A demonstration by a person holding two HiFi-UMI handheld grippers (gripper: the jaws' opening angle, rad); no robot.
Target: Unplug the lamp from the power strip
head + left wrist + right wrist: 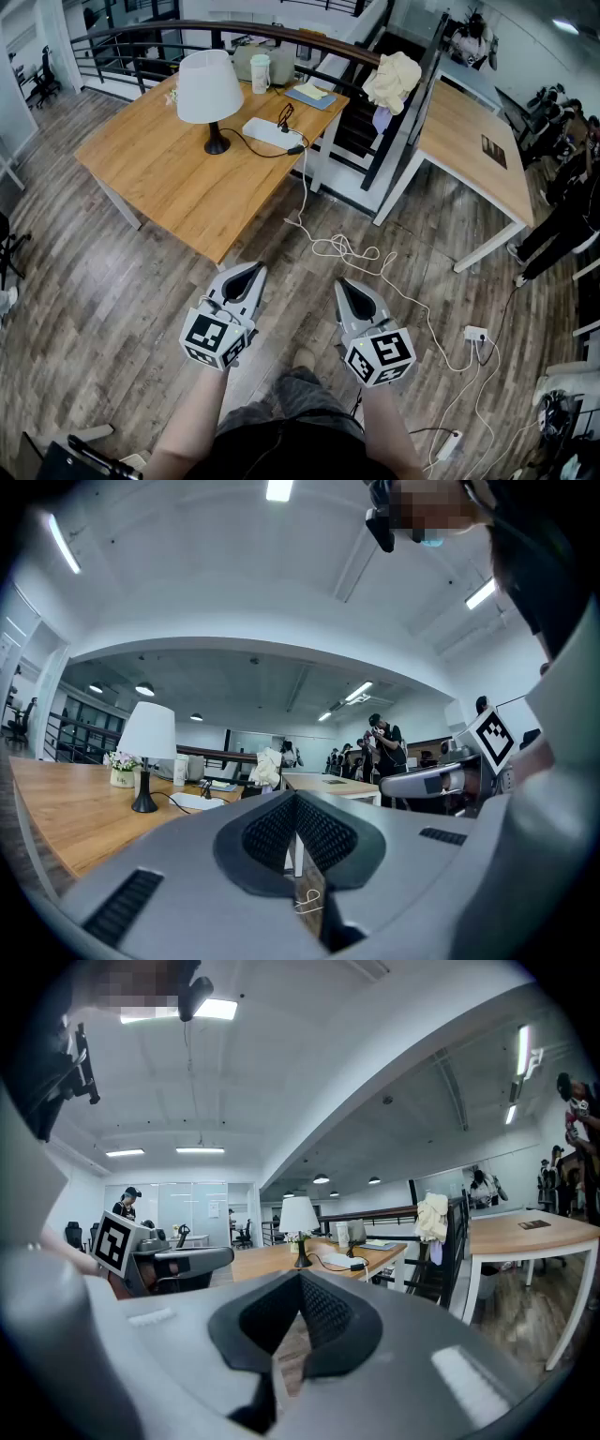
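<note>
While standing well back from the desk [169, 178], holds both tools low and level, aimed toward the far corner where the work lies. Has the left gripper [253, 269] closed on nothing, pads meeting at the tip. Has the right gripper [345, 284] closed tight and empty too, probably just a carrying posture with nothing within reach to grasp. Finds the lamp [210, 89] upright near the desk's far edge, its black cord [246, 143] trailing to the white power strip [268, 132] lying just beside it. Appears plugged in at the strip's near end by a dark plug [294, 149], though too small to be sure. Needs care with the white cable [342, 248] dropping off the desk and looping across the floor [122, 309]. Calls next for walking closer, opening one gripper for the plug, and likely pinning the strip with the other.
</note>
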